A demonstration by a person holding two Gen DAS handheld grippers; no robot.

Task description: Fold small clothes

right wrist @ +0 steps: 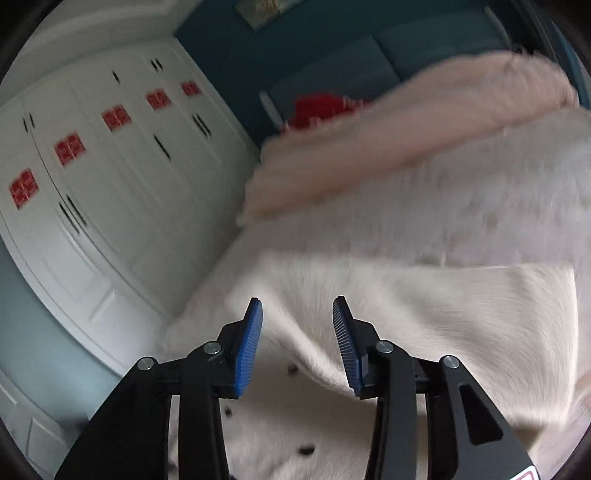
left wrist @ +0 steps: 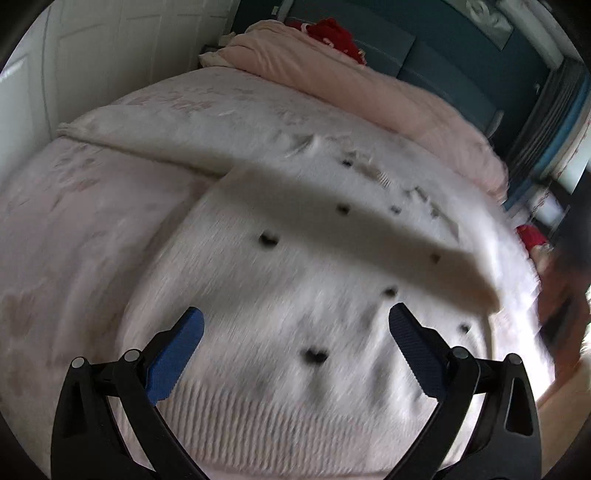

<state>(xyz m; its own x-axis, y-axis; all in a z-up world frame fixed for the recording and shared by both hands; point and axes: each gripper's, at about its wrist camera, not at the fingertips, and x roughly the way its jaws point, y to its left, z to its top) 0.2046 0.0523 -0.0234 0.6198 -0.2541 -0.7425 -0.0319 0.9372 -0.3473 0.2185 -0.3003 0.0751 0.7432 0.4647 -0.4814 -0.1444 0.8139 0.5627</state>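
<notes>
A small white knitted garment with black dots lies flat on the bed, its ribbed hem nearest the camera and a sleeve folded across its upper part. My left gripper hovers just above its lower half, jaws wide open and empty. In the right wrist view the same garment shows with a fold lifted over the dotted side. My right gripper is open and empty, close above that fold. Both views are motion-blurred.
The bed has a pale pink floral cover and a rolled pink duvet at the far side with a red item on it. A white wardrobe stands left of the bed. A dark blue headboard is behind.
</notes>
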